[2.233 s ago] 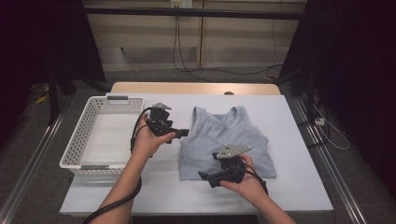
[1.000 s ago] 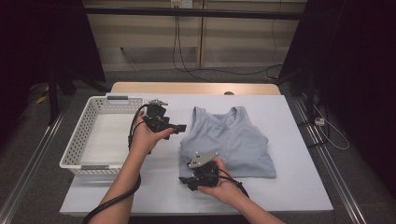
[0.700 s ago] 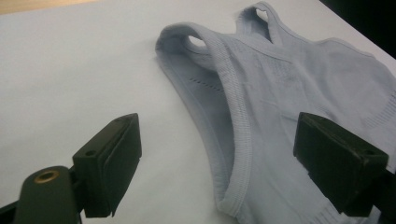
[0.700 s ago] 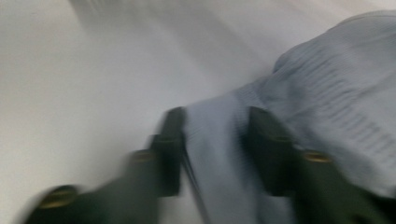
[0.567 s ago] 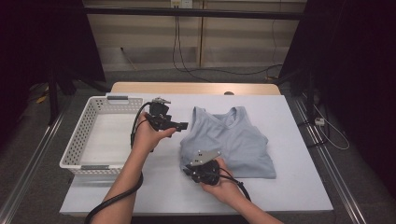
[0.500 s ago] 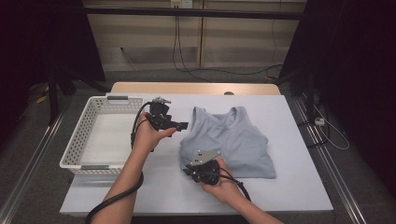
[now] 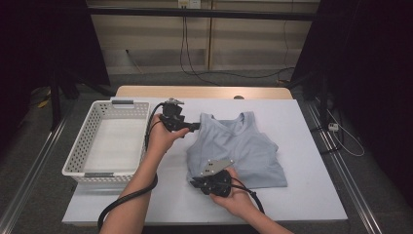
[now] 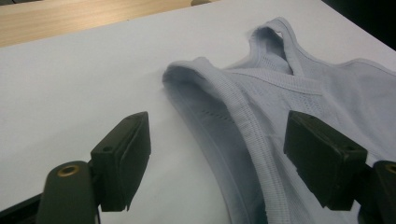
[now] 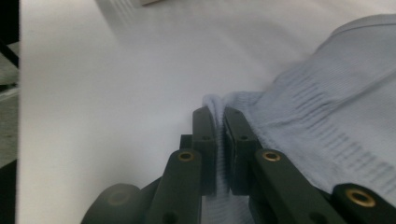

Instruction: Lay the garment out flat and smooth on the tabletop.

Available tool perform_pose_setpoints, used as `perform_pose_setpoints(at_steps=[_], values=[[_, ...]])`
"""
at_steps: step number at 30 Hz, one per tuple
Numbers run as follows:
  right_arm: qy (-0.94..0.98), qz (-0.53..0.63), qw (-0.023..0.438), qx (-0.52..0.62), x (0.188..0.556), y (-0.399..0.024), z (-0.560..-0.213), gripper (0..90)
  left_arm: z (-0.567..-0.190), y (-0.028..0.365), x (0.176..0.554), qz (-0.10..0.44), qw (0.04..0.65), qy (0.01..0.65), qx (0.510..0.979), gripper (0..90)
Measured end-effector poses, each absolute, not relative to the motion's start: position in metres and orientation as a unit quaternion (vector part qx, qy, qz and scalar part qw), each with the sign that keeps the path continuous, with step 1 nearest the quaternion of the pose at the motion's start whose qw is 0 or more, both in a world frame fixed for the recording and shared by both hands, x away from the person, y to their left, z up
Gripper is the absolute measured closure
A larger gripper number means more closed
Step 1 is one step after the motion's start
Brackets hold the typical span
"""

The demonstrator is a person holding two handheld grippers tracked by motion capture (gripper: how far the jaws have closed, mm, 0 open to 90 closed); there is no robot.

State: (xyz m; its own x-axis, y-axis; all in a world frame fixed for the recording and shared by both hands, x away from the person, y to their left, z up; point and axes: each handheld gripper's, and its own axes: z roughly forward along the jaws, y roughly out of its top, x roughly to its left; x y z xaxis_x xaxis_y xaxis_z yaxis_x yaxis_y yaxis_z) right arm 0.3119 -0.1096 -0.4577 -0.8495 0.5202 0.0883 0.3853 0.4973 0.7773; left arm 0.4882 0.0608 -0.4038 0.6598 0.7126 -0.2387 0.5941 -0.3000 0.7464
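Two grippers are at work on one garment, and we take the high view first. A pale blue tank top [image 7: 238,148] lies flat on the white table [image 7: 302,195], neck toward the far edge, just right of a white basket [image 7: 78,156] that stands on the table's left part. Our left gripper [image 7: 195,126] is held level just beside the top's near-side shoulder strap, its tips at the strap's edge. Our right gripper [image 7: 194,182] sits low at the top's bottom left corner, its grey plate facing up and its cable trailing back along the forearm.

In the left gripper view we look between two black pads [image 8: 122,156] that stand wide apart. The ribbed armhole edge of the tank top [image 8: 243,126] runs up between them, and neither pad presses on it; bare table shows by the left pad. These jaws have just been closing a little, with the strap edge between them but not yet pinched.

In the right gripper view the right gripper [image 9: 220,116] has its two jaws drawn together on a thin fold of the tank top [image 9: 322,98]. The cloth's corner is squeezed between the pads and pokes up just past their tips. The rest of the knit spreads away to the right on the table.
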Motion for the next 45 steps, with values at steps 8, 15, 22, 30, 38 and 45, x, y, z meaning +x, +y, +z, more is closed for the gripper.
perform_pose_setpoints(at_steps=[8, 15, 22, 30, 38, 45], values=[[0.841, 0.457, 0.05, 0.285, 0.313, -0.117, -0.455, 85.6, -0.404, 0.052, 0.492, 0.067, 0.429, 0.403, 0.806, 23.2], [0.832, 0.476, 0.028, 0.284, 0.31, -0.117, -0.45, 85.7, -0.401, 0.049, 0.493, 0.074, 0.432, 0.398, 0.806, 22.1], [0.841, 0.478, 0.009, 0.254, 0.298, -0.104, -0.448, 85.6, -0.404, 0.045, 0.5, 0.094, 0.423, 0.388, 0.814, 27.8], [0.841, 0.481, 0.004, 0.25, 0.297, -0.105, -0.449, 85.5, -0.43, 0.04, 0.513, 0.119, 0.396, 0.367, 0.833, 46.5], [0.843, 0.477, 0.006, 0.249, 0.297, -0.105, -0.451, 85.3, -0.454, 0.036, 0.529, 0.133, 0.373, 0.37, 0.84, 55.0], [0.842, 0.479, 0.012, 0.248, 0.296, -0.106, -0.45, 85.3, -0.463, 0.036, 0.538, 0.137, 0.377, 0.376, 0.835, 58.6]])
